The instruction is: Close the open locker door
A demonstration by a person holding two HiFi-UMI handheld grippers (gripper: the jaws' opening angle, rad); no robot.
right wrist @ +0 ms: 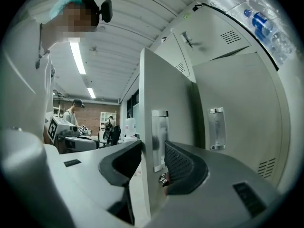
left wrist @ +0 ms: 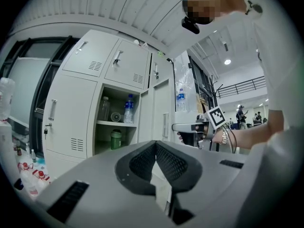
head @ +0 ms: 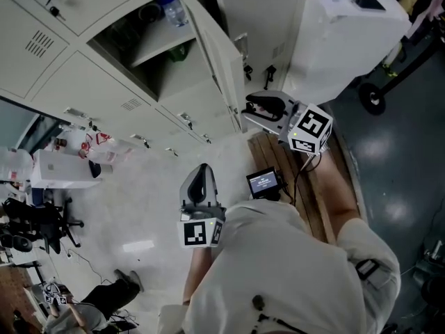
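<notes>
The open locker door (head: 211, 51) (right wrist: 153, 89) swings out from a grey locker bank, baring a compartment (head: 149, 44) (left wrist: 116, 122) with bottles and a green jar (left wrist: 116, 139) on its shelves. My right gripper (head: 252, 107) (right wrist: 153, 152) is level at the door's free edge. Its jaws stand wide and straddle that edge, beside the metal handle plate (right wrist: 159, 139); the pads (right wrist: 178, 163) do not press on the door. My left gripper (head: 201, 174) (left wrist: 156, 145) hangs back in the aisle, facing the lockers, with its tips together and nothing held.
Closed lockers flank the open one. A white plastic-wrapped cabinet (head: 348, 26) stands right of the door. A wooden pallet (head: 330, 186) lies under my right arm. An office chair (head: 35, 221) and a white box (head: 62, 169) stand at the left. Other people (right wrist: 72, 113) work farther back.
</notes>
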